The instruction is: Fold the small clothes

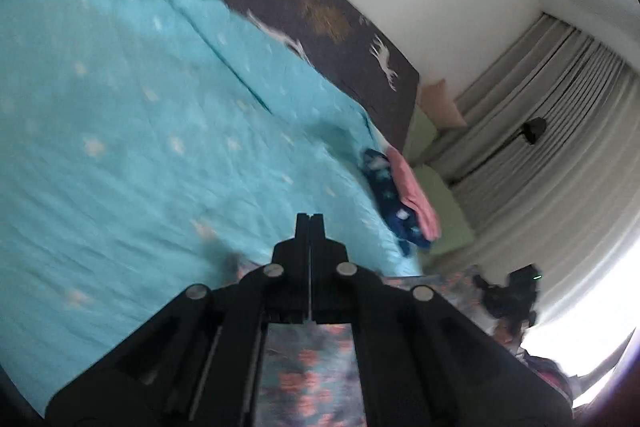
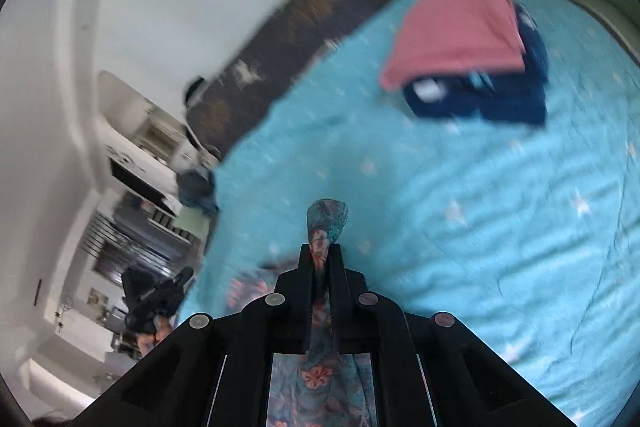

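I see a thin floral cloth garment in teal-grey with coral-pink flowers (image 2: 326, 227); a bunched fold of it sticks up between the right gripper's fingers and the rest hangs below. Farther off on the turquoise star-dotted bedspread (image 2: 480, 207), a folded pink cloth (image 2: 456, 35) lies flat on top of a folded navy garment with white print (image 2: 500, 99), near the bedspread's edge.

two folded garments on the bed, one pink (image 2: 456, 35) and one navy (image 2: 500, 99); one floral cloth (image 2: 326, 223); two grippers (image 1: 309, 221).
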The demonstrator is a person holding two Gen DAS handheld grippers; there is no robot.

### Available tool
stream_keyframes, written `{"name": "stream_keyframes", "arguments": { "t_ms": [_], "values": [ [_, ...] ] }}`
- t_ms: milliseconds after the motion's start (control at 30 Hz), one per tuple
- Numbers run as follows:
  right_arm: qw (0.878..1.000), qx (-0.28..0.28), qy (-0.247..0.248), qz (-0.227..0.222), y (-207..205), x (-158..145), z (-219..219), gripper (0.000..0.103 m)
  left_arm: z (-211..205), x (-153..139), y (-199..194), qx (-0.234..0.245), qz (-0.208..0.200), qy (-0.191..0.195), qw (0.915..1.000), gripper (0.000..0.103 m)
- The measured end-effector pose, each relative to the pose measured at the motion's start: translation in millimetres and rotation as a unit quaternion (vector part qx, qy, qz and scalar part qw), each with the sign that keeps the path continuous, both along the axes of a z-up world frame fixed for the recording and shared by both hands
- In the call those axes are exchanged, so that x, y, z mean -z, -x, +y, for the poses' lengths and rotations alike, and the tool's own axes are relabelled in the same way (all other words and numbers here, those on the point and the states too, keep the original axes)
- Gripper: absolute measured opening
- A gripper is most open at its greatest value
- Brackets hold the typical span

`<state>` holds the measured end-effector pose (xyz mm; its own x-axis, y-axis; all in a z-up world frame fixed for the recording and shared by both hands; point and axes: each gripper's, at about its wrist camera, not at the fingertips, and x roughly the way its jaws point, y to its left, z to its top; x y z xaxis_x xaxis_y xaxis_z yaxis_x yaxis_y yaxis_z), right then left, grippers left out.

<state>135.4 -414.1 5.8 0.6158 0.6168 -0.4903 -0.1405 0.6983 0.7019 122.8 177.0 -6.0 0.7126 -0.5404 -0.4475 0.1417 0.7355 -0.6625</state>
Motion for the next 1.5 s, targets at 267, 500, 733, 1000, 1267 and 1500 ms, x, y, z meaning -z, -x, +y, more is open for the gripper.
{"name": "stream_keyframes", "arguments": {
  "t_ms": [267,500,733,1000,1267,1500],
  "values": [
    [0.996,0.013,0.062,0.070,-32.4,39.8,11.8,0.007,-48.4,61.0,-24.1,0.080,0.117,-0.096,0.9853,0.043],
    [0.994,0.012,0.073,0.077,-28.9,44.0,10.6,0.007,-66.1,78.8,-42.7,0.083,0.140,-0.137,0.9771,0.003],
    [0.998,0.017,0.059,0.028,-21.8,20.3,7.7,0.007,-28.0,29.7,-12.7,0.021,0.037,-0.101,0.9939,0.004],
    [0.976,0.070,0.147,0.144,-49.9,68.1,15.3,0.020,-23.4,77.4,-22.2,0.004,0.131,-0.133,0.9824,0.017],
    [0.988,0.010,0.128,0.082,40.4,16.9,25.2,0.024,-35.5,12.2,60.3,0.029,0.051,-0.131,0.9897,0.040],
    [0.967,-0.055,0.188,0.162,86.5,62.4,81.4,0.023,-105.8,42.8,85.1,0.031,0.087,-0.316,0.9443,0.052]
  ]
}}
